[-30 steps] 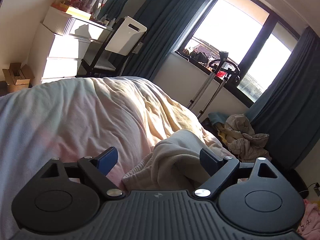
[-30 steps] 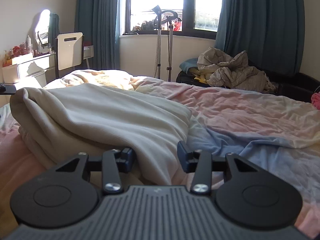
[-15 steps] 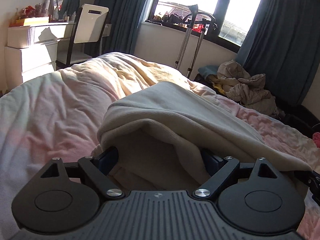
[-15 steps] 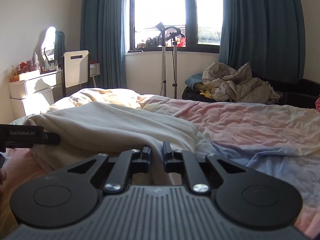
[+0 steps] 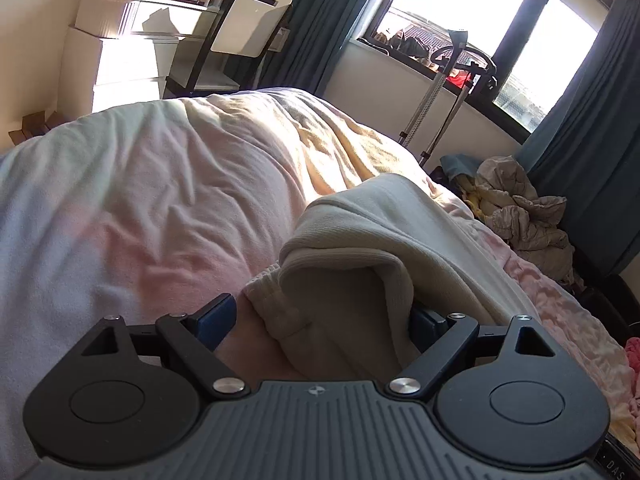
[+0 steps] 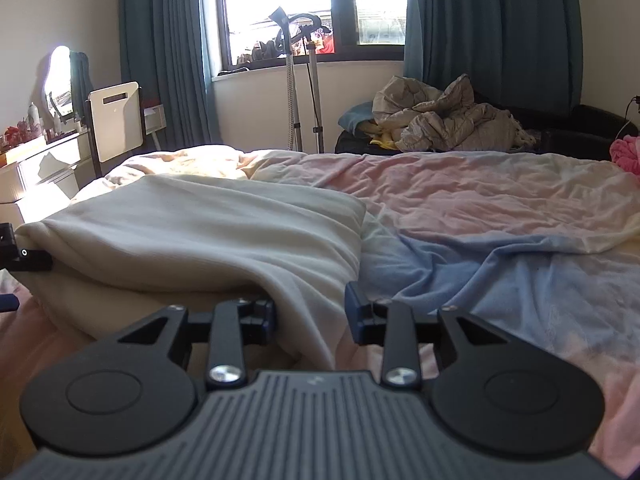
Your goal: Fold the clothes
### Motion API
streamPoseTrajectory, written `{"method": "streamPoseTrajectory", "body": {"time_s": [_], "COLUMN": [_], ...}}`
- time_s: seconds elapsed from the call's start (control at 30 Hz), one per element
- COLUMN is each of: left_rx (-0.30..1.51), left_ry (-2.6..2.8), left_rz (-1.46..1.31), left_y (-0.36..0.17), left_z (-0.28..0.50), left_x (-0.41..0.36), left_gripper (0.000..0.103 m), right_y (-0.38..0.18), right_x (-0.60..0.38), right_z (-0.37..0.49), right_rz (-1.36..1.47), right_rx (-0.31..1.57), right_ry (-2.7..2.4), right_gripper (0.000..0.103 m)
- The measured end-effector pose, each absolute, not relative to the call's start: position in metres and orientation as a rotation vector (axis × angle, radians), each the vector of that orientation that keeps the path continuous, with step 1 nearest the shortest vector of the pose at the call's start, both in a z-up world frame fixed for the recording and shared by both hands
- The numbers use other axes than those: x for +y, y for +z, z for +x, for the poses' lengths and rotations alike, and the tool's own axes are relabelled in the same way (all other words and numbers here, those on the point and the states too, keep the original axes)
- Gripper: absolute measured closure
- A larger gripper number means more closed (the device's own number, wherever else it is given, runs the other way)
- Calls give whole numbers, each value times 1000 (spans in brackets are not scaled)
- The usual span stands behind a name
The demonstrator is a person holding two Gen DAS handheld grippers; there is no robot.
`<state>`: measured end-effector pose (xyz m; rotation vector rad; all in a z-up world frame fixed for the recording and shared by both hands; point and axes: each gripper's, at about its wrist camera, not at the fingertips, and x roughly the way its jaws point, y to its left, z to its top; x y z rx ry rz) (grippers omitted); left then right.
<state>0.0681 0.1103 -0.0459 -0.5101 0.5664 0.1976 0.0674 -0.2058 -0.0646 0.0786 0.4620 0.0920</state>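
Observation:
A cream sweater (image 6: 192, 232) lies folded over on the pastel bedspread (image 6: 500, 200). In the left wrist view its ribbed hem and cuff end (image 5: 352, 264) sit between the wide-open jaws of my left gripper (image 5: 320, 316); the right blue pad is half hidden under the cloth. My right gripper (image 6: 310, 312) is open at the sweater's near corner, a flap of the cloth hanging between its fingers without being pinched. A bit of the left gripper (image 6: 24, 256) shows at the sweater's left end in the right wrist view.
A heap of crumpled laundry (image 6: 444, 120) lies on a dark sofa by the window. A garment steamer stand (image 6: 298, 80) is beyond the bed. A white dresser (image 5: 120, 52) and chair (image 5: 248, 20) stand on the left. A pink item (image 6: 626, 152) is at right.
My right gripper was shut on the sweater's corner half a second ago and has opened, letting it go. My left gripper stayed open and turned left and back.

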Motion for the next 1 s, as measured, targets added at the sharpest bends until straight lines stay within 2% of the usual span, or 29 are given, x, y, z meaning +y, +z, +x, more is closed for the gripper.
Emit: {"method": "streamPoseTrajectory", "body": {"time_s": [0.2,0.3,0.4,0.57,0.7,0.83,1.0], "left_rx": [539,524,510,509,519,536,617], "left_ry": [198,197,197,199,184,152,85], "left_rz": [-584,-621,-657,-728,-756,-857,-1006], "left_y": [-52,-55,-58,-68,-67,-67,-80], "left_z": [74,77,80,84,79,65,62], "left_x": [120,125,130,138,138,140,145], "left_gripper": [13,13,14,13,14,14,14], "right_y": [-62,-70,-73,-71,-91,-86,-75], "right_x": [-190,-191,-204,-194,-212,-229,-224], "right_z": [65,72,74,66,85,83,73], "right_rz": [-19,-37,12,-101,81,231,237], "right_rx": [411,475,504,461,663,669,655], "right_ry": [132,108,79,60,107,114,137], "right_gripper": [69,69,60,60,60,58,58]}}
